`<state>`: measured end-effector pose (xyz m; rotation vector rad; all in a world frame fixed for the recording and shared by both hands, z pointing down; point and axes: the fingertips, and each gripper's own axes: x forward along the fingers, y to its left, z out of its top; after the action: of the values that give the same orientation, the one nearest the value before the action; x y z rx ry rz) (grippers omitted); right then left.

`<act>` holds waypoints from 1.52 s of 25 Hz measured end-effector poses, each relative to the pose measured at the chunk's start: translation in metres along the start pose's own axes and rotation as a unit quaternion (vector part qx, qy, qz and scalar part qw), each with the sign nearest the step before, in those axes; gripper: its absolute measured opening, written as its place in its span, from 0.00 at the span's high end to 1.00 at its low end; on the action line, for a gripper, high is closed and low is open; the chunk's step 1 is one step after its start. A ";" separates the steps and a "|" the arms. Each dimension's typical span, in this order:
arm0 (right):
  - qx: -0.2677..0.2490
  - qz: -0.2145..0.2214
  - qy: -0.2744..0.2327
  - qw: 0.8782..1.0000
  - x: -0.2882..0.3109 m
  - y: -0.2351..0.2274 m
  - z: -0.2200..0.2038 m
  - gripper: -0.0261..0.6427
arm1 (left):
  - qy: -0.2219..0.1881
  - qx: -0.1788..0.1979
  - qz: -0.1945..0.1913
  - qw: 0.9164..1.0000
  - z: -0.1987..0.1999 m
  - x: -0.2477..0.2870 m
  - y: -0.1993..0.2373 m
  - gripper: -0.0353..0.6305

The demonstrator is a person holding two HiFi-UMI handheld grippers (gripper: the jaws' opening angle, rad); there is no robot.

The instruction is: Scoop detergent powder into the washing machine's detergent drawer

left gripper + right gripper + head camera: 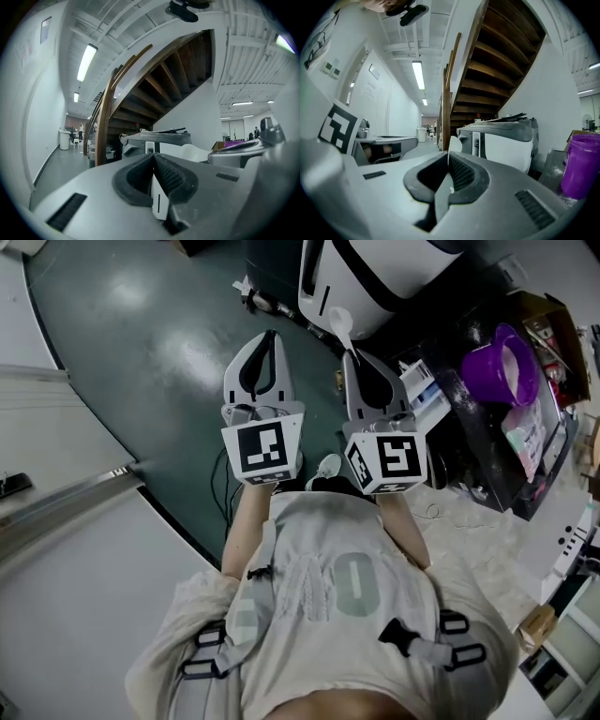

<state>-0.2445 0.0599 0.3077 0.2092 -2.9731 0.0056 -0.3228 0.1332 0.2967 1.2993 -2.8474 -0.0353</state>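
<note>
Right tongs point(352, 354) are clamped on the handle of a small white plastic spoon point(339, 324). Its long axis runs straight out ahead of them, bowl forward, aimed at the white-and-black washing machine point(375, 277). Left tongs point(272, 338) are closed with nothing sticking out, just beside the right pair. The purple plastic tub of white powder point(511, 367) sits on the dark bench point(469, 427) off to the right tongs' right. So I'd say that hand's nearer and needs to swing sideways to scoop.

Left gripper point(271, 336) closed empty beside right gripper point(350, 353), whose jaws pinch a scoop point(339, 322).
</note>
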 end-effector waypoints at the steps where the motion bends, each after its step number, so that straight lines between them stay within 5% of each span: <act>1: 0.003 -0.001 -0.002 1.000 -0.002 -0.003 0.000 0.94 | 0.000 0.003 -0.002 1.000 0.001 0.001 -0.004 0.91; 8: 0.019 -0.055 -0.015 0.998 -0.033 -0.054 0.006 0.94 | 0.008 0.015 -0.060 0.998 0.006 0.023 -0.060 0.91; 16: 0.046 -0.181 -0.051 0.981 -0.126 -0.167 0.018 0.94 | -0.021 0.010 -0.180 0.983 0.031 0.049 -0.194 0.91; 26: 0.071 -0.349 -0.070 0.932 -0.267 -0.274 -0.002 0.94 | -0.029 0.018 -0.327 0.944 0.045 0.046 -0.361 0.91; 38: 0.092 -0.474 -0.074 0.873 -0.349 -0.309 -0.031 0.94 | -0.024 0.020 -0.450 0.892 0.039 0.032 -0.452 0.91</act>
<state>0.1442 -0.1971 0.2799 1.7053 -2.6540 0.1584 -0.0032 -0.1865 0.2466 2.4979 -2.0026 -0.0147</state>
